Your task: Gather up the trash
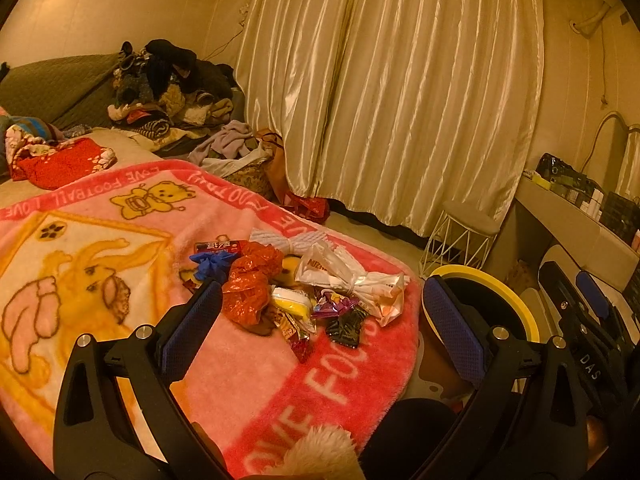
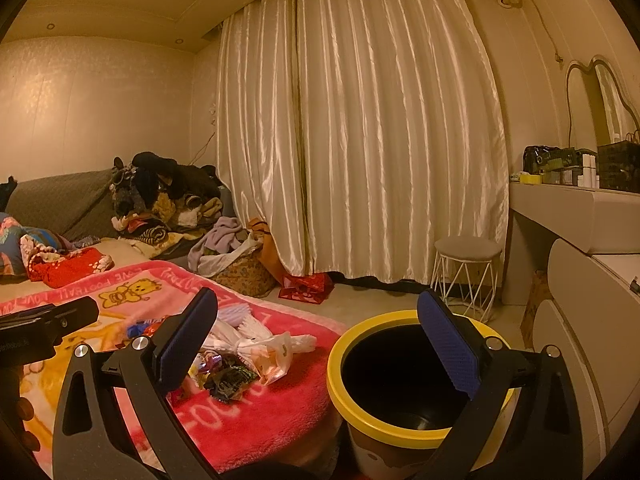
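A heap of trash lies on the pink blanket (image 1: 248, 360) near the bed's corner. It holds a crumpled red wrapper (image 1: 250, 284), a blue glove (image 1: 212, 264), a knotted white plastic bag (image 1: 352, 276), a yellow piece (image 1: 294, 302) and a dark wrapper (image 1: 346, 326). My left gripper (image 1: 322, 282) hovers open just short of the heap, holding nothing. A bin with a yellow rim (image 2: 340, 394) and a dark inside stands on the floor beside the bed. My right gripper (image 2: 318, 293) is open and empty, its right finger over the bin's mouth. The white bag (image 2: 260, 346) lies left of the bin.
Clothes are piled on a sofa (image 2: 160, 200) at the back, with a fabric basket (image 2: 240, 272) and a red bag (image 2: 306, 288) on the floor. Long curtains (image 2: 360, 140) hang behind. A wire stool (image 2: 466, 276) and a dresser (image 2: 580, 208) stand to the right.
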Demonstrator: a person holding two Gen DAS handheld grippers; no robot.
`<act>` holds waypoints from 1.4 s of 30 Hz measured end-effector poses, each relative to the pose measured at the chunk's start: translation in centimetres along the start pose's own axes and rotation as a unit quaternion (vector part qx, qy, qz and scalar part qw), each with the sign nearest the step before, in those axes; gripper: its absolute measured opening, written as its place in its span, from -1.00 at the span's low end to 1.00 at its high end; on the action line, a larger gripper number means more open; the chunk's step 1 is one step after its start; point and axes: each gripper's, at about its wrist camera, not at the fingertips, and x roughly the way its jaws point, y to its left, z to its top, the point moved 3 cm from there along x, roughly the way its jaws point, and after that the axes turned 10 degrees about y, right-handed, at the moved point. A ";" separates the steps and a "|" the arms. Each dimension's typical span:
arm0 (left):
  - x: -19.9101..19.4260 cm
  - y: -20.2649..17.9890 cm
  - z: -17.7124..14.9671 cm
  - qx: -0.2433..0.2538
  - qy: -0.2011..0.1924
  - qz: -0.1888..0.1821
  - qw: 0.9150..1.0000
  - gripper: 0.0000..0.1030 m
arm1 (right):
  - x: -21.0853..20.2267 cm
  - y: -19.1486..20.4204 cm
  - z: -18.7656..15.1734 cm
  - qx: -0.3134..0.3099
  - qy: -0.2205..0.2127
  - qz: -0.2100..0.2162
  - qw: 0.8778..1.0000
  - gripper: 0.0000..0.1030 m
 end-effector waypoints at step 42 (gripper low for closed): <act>1.9 8.5 1.7 -0.087 0.003 0.023 0.996 0.79 | 4.9 7.5 0.8 -0.071 0.055 0.120 0.989 0.88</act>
